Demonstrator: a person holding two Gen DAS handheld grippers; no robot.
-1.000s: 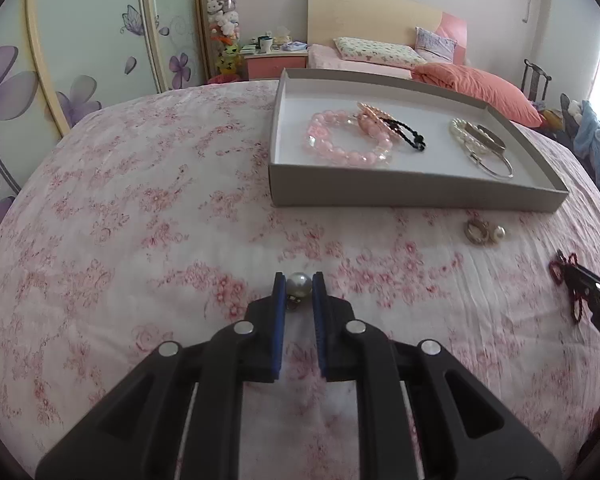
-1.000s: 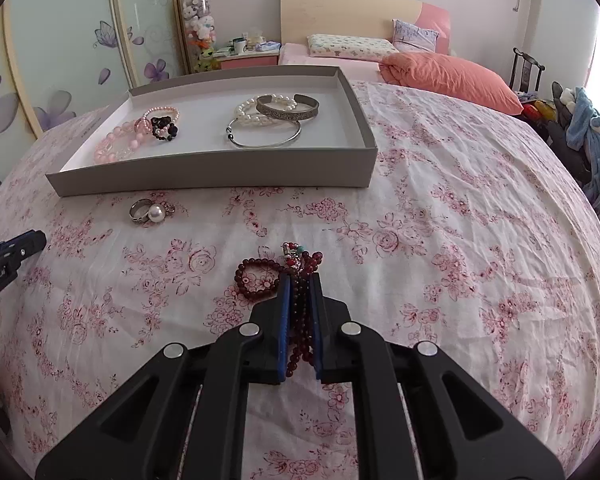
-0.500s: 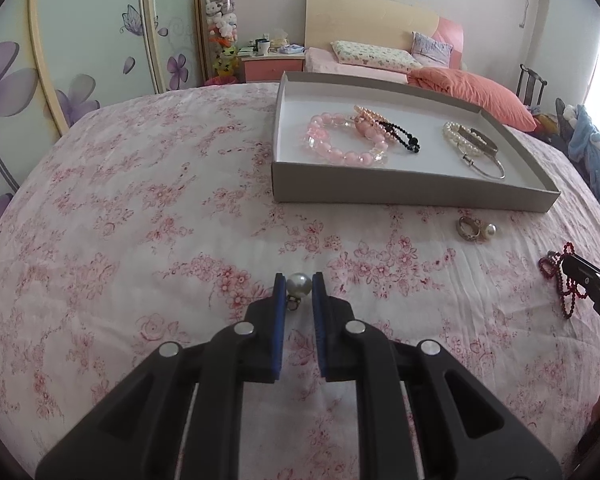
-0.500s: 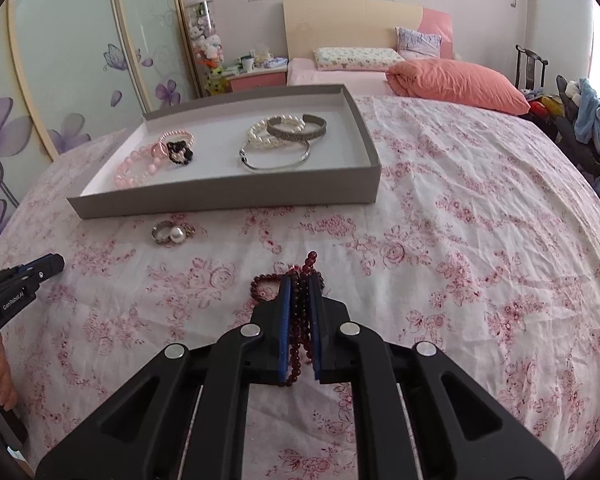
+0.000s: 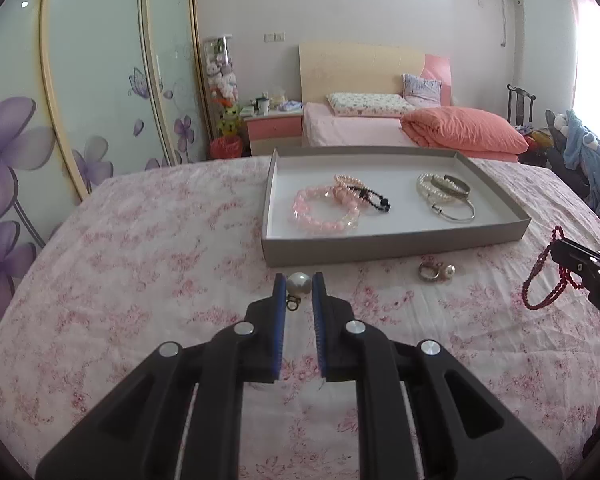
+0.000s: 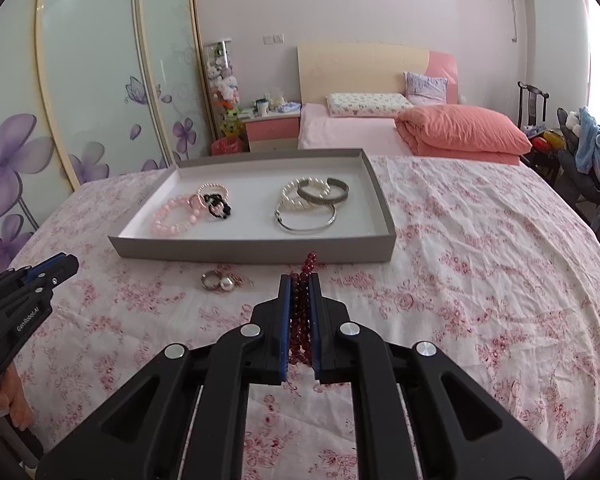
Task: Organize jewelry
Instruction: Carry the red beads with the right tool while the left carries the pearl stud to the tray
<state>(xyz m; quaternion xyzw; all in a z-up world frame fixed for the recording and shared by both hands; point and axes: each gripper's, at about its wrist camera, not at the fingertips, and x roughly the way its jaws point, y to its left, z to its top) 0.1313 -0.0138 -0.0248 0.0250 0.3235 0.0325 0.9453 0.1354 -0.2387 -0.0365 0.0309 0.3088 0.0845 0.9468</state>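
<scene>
The left gripper [image 5: 299, 284] has its fingers narrowed on a pearl ring [image 5: 298, 285], the pearl pinched between the blue pads and a small metal loop hanging below it. The right gripper [image 6: 299, 280] has its fingers nearly together on a dark red bead bracelet [image 6: 300, 308], whose strands run down the gap between the pads.

Only the left wrist view shows how that bracelet hangs: loops dangle in the air below the right gripper's tip at the right edge, above the floral bedspread [image 5: 140, 248]. Only the right wrist view shows the hand [image 6: 8, 400] holding the left gripper's handle at the left edge; there the pearl itself cannot be seen.

Both views show the grey tray [image 5: 380, 244] lying farther out on the bed, holding pink bead bracelets [image 5: 324, 212] on its left and pearl and metal bangles [image 5: 446, 196] on its right. A second ring with a pearl [image 5: 434, 271] lies on the bedspread just in front of the tray's near wall.
</scene>
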